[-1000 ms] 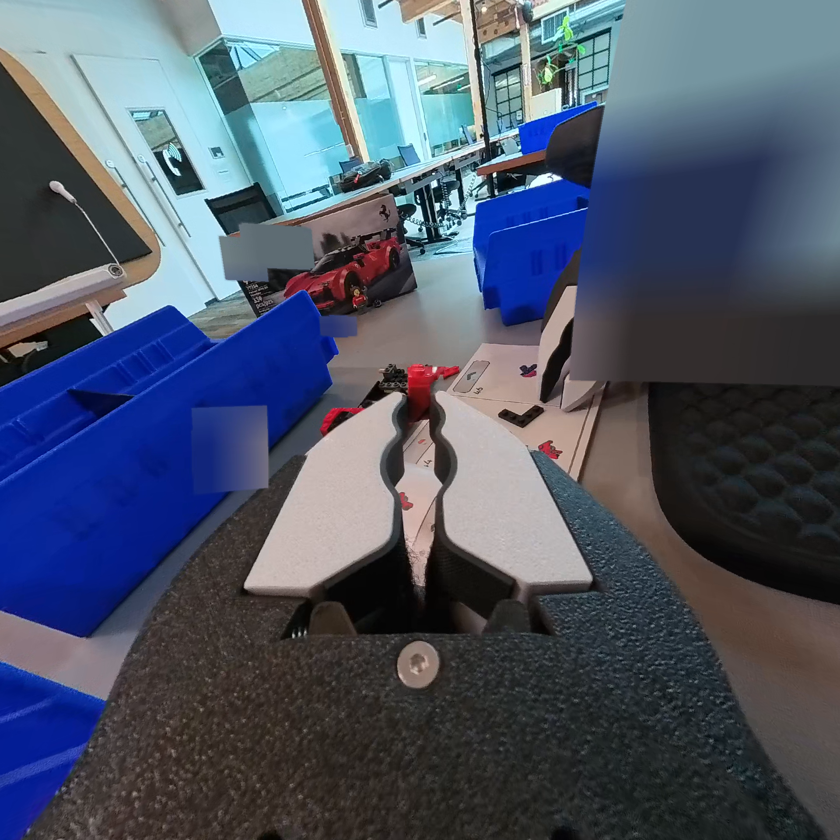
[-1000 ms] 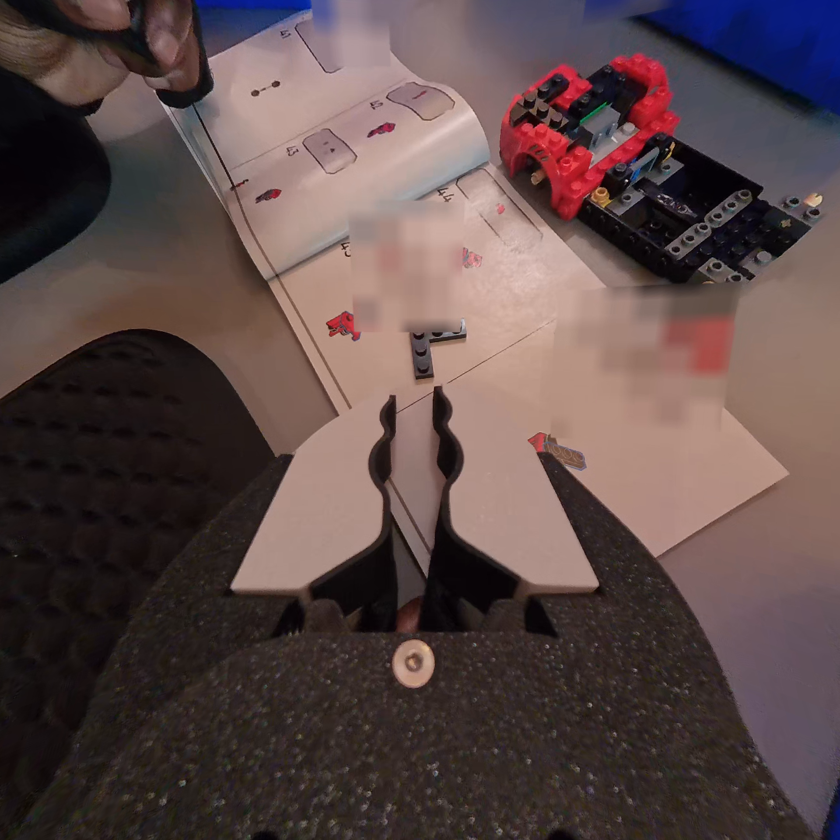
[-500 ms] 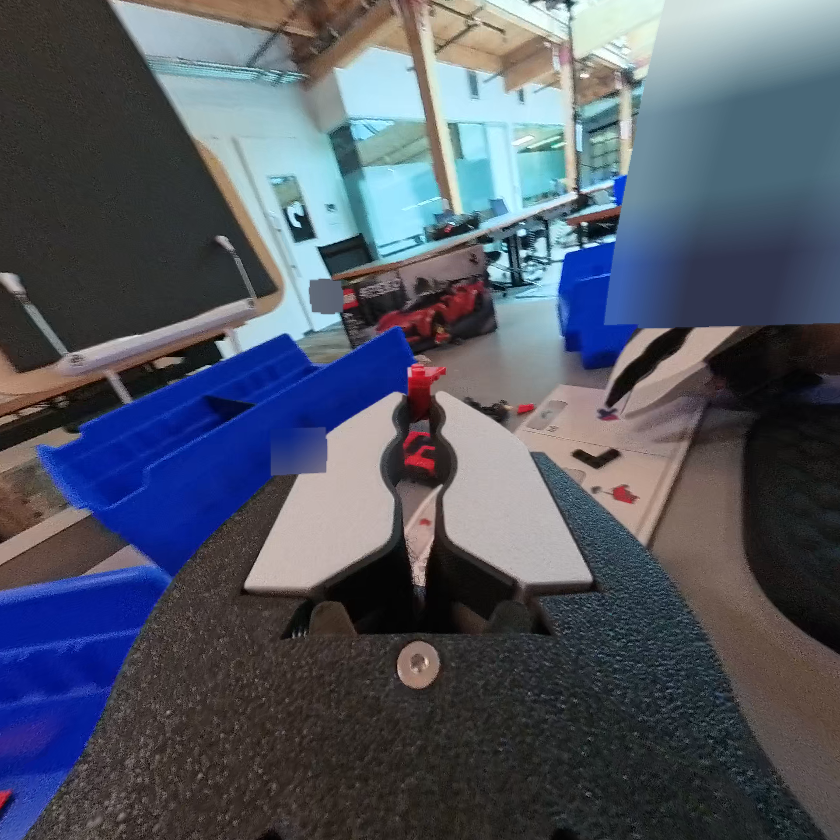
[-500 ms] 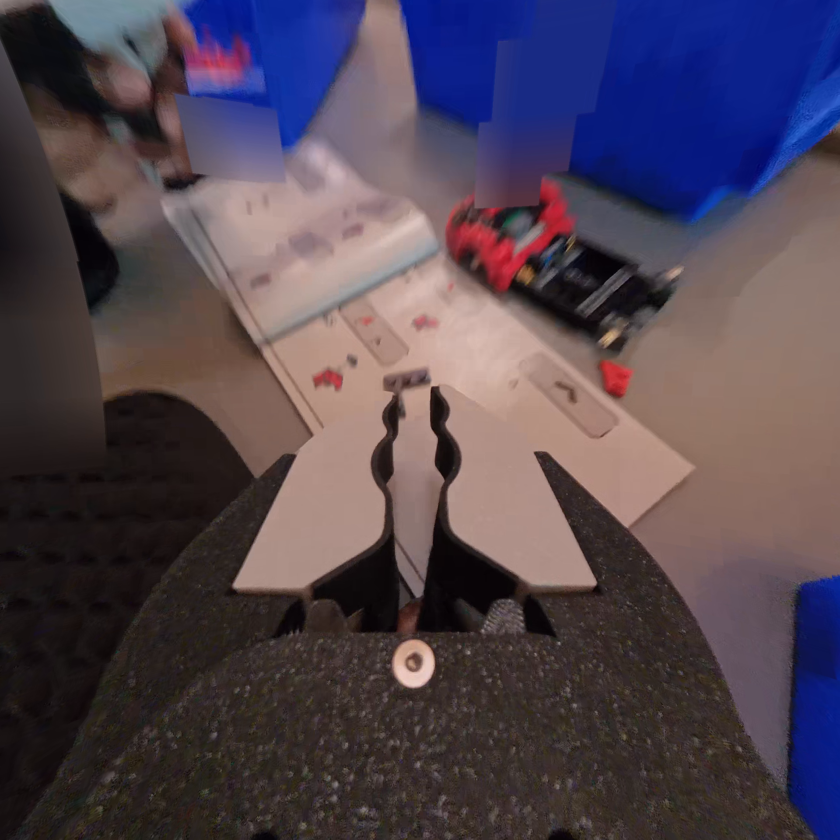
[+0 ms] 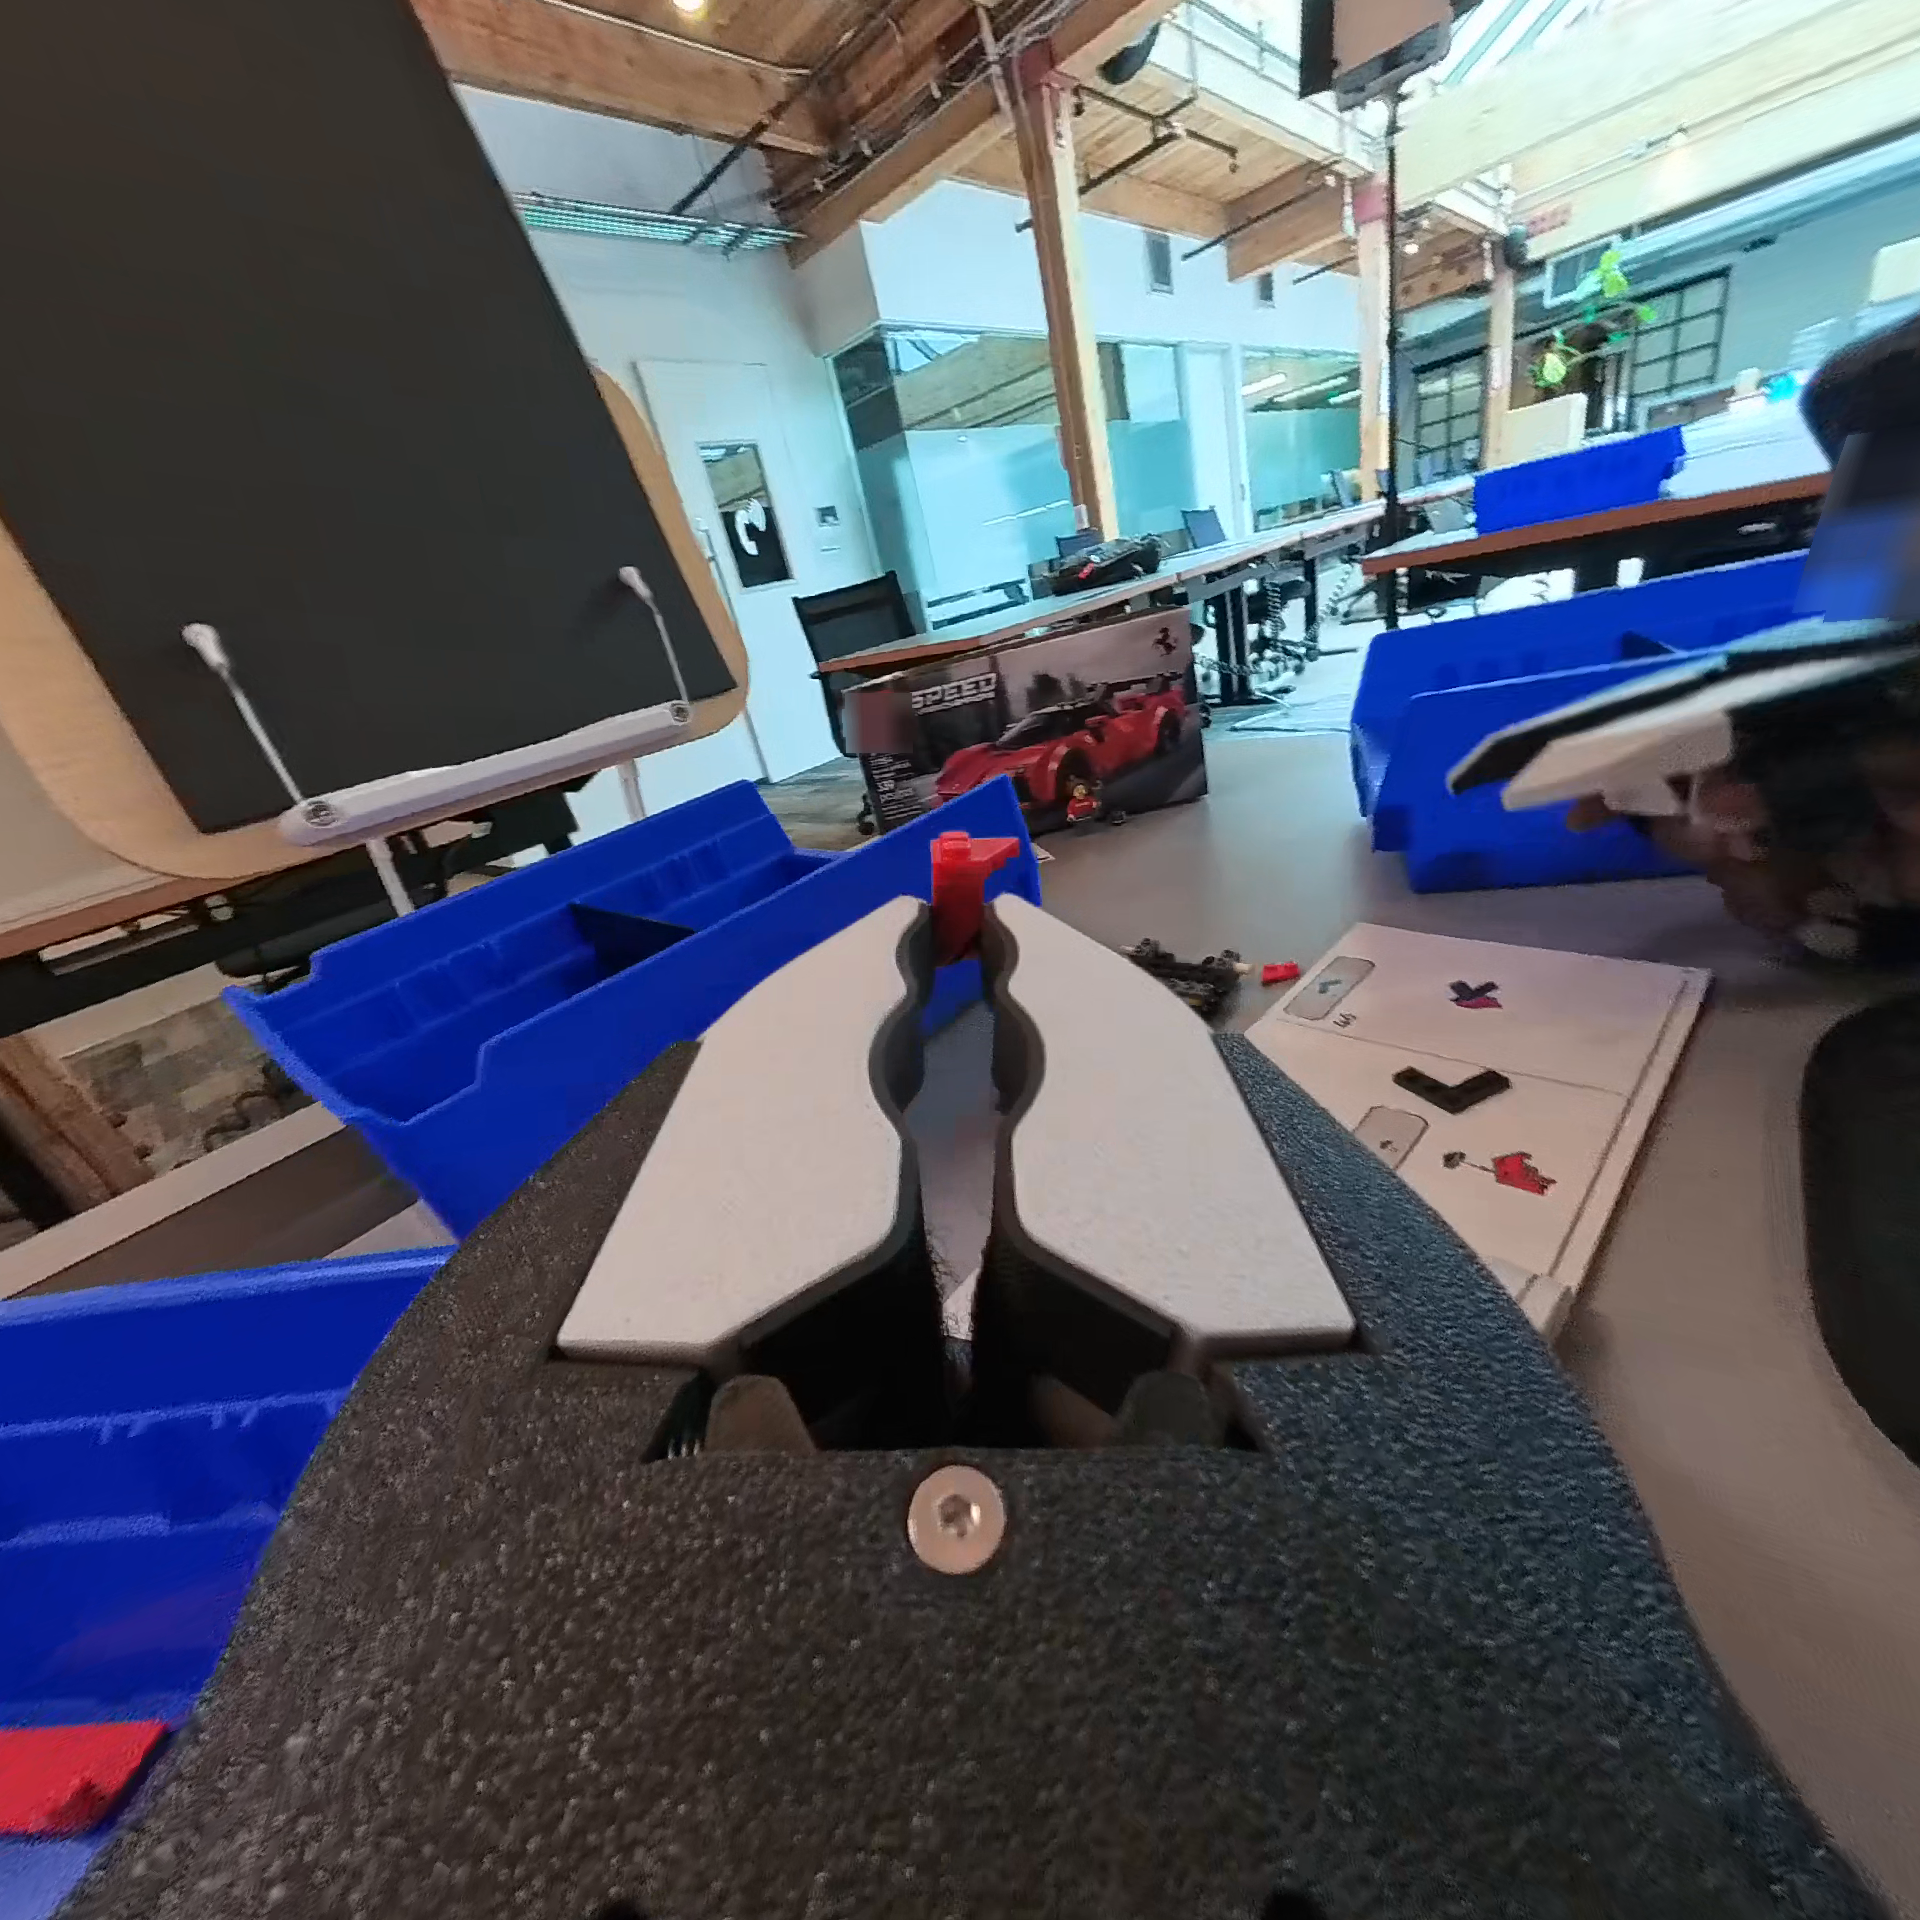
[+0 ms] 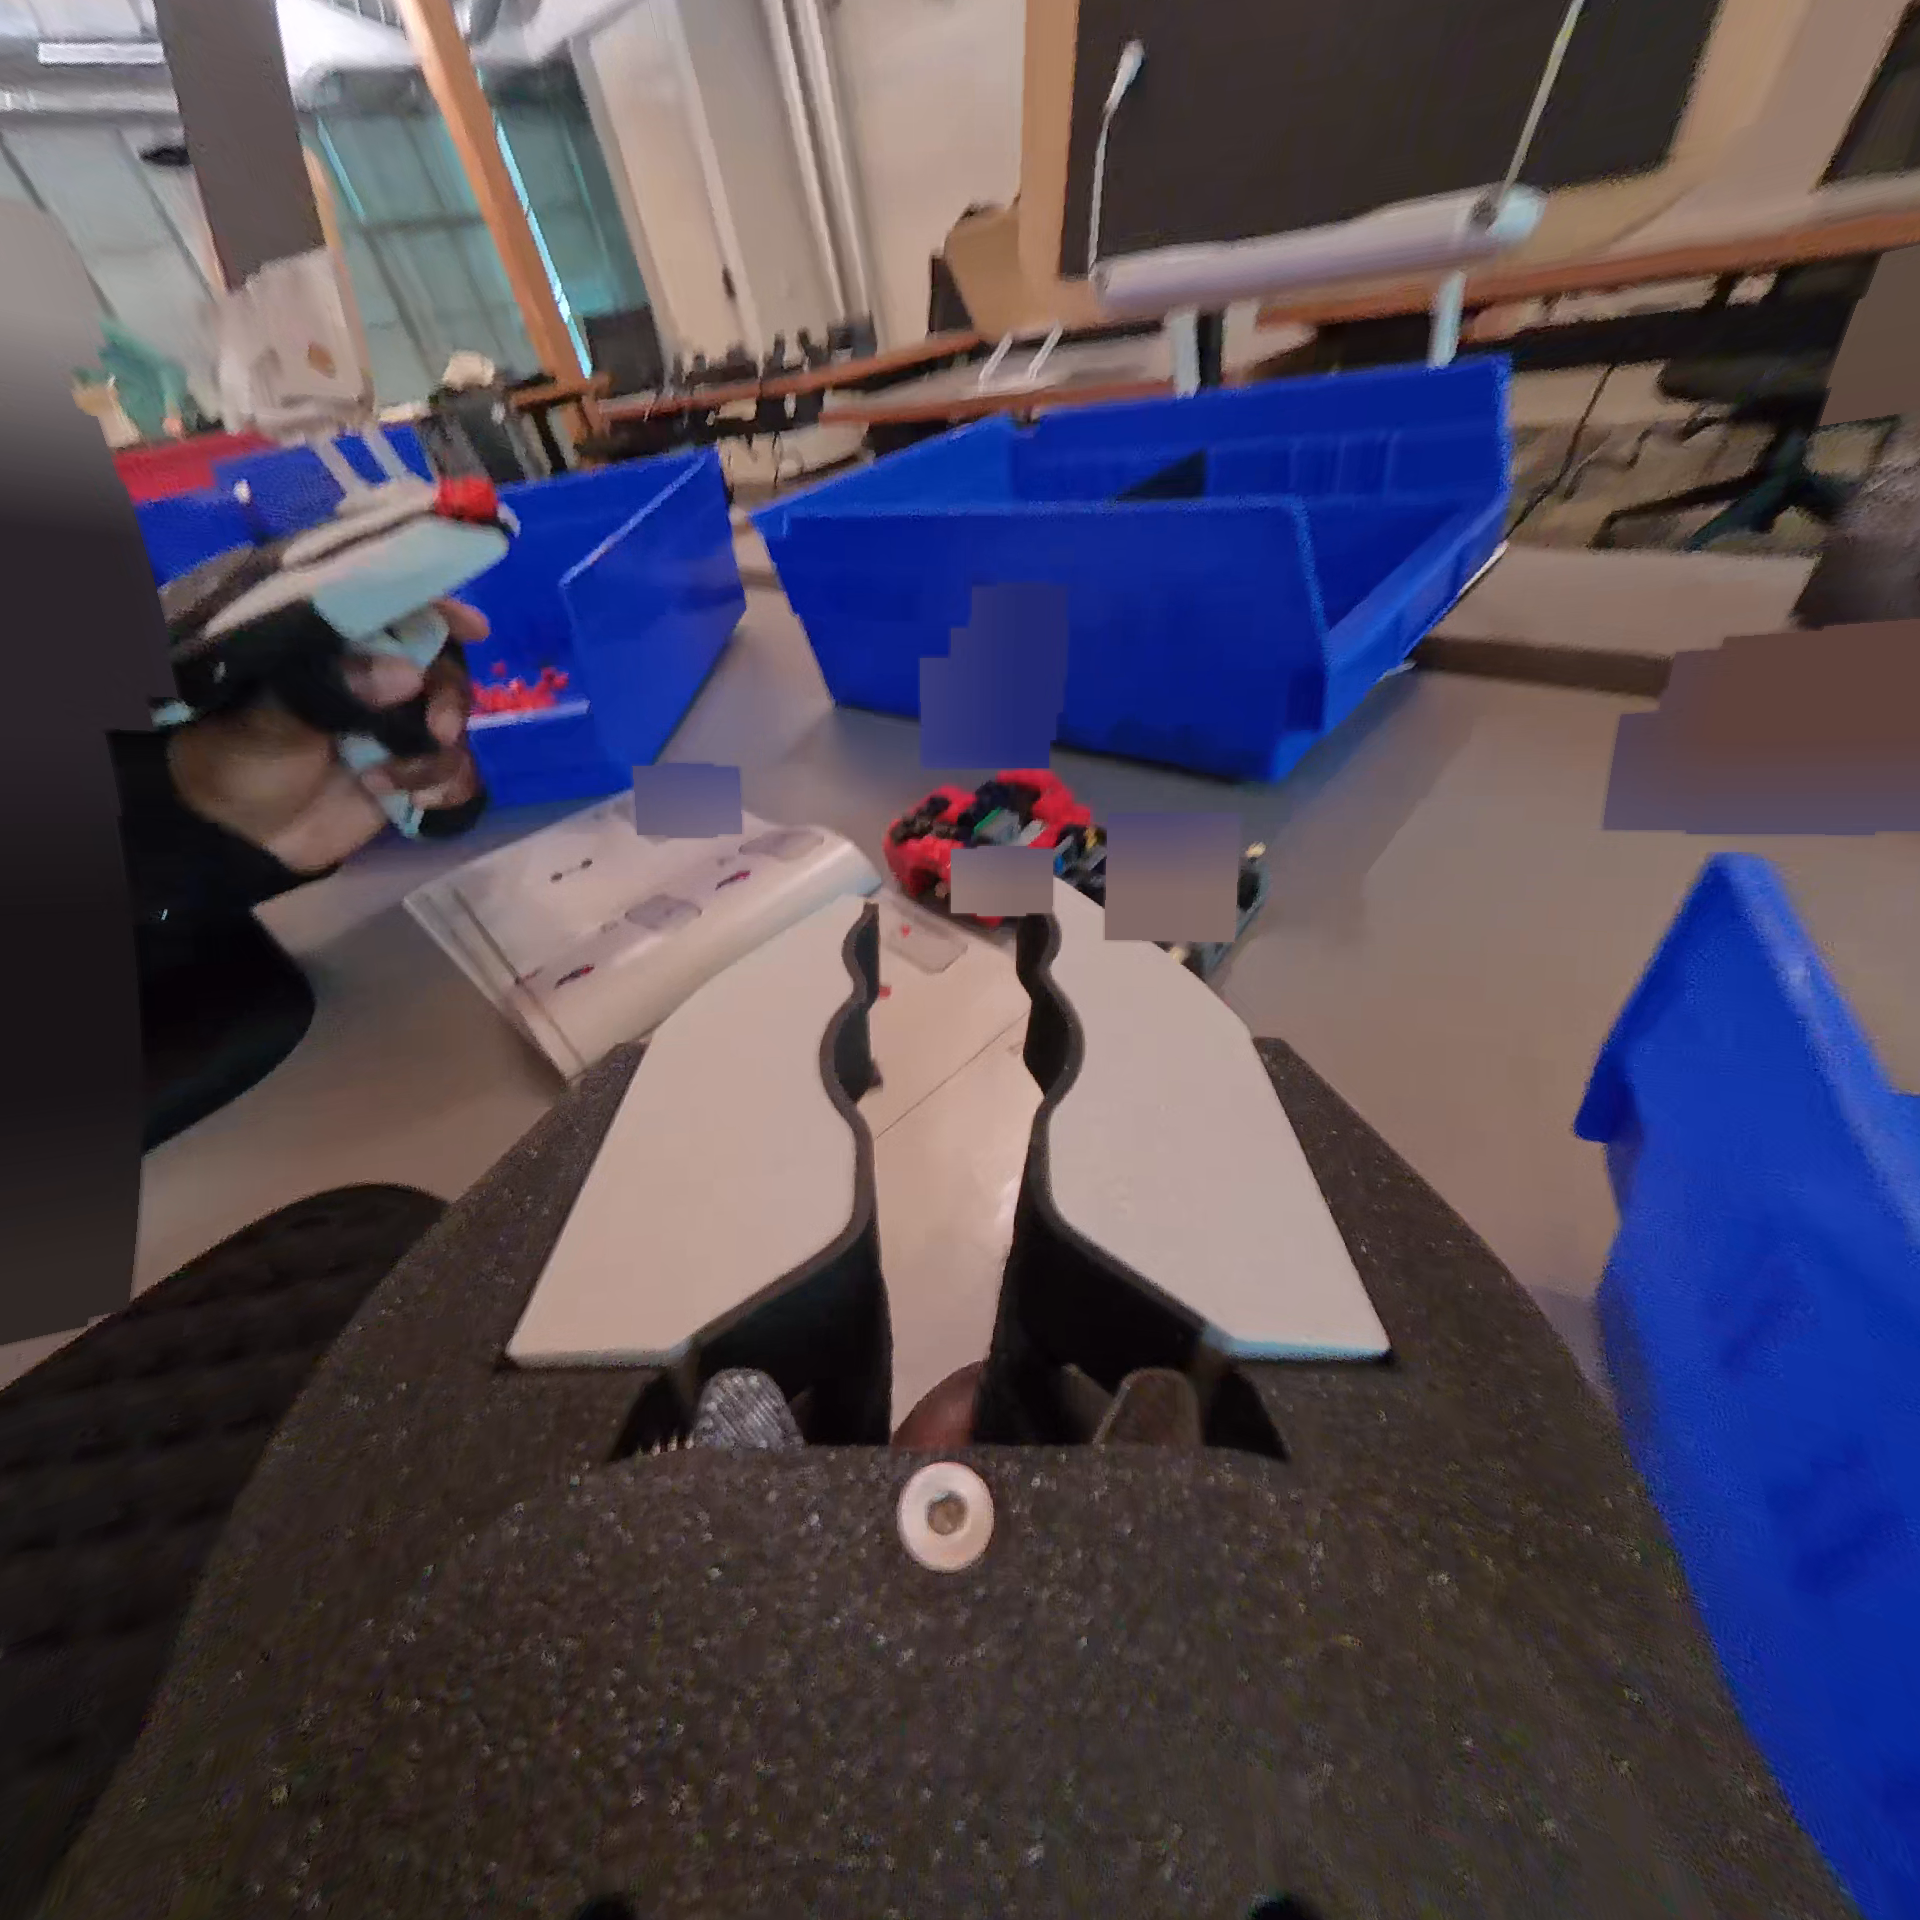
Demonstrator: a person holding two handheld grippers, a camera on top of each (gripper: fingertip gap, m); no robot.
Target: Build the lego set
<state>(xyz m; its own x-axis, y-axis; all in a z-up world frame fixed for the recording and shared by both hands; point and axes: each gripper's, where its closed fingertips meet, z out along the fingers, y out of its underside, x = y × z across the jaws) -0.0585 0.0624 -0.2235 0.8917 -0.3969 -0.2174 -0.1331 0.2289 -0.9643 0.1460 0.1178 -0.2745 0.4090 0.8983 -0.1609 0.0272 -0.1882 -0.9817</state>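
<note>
My left gripper [image 5: 958, 914] is shut on a small red lego piece [image 5: 964, 878], which sticks up from the fingertips, held above the table. It also shows at the left of the right wrist view [image 6: 405, 561], still carrying the red piece [image 6: 462, 497]. My right gripper [image 6: 948, 925] is open and empty, held above the instruction booklet [image 6: 644, 914]. The partly built red and black car [image 6: 977, 826] sits on the table just beyond the right fingertips. A black L-shaped piece [image 5: 1449, 1086] lies on the booklet [image 5: 1558, 1029].
Blue bins stand around: one left of the left gripper [image 5: 582, 997], one behind the car [image 6: 1143, 582], one close on the right [image 6: 1766, 1247]. The lego box [image 5: 1029, 727] stands at the back. A small red piece [image 5: 1280, 971] lies loose. A black mat [image 6: 156, 1403] lies nearby. The tips of one gripper are about 20 cm away from the tips of the other. From either gripper's tips it is about 20 cm to the car [image 6: 1143, 582].
My left gripper has lifted and swung left with the red piece in it. My right gripper has tilted up from the booklet and its jaws have opened wider.
</note>
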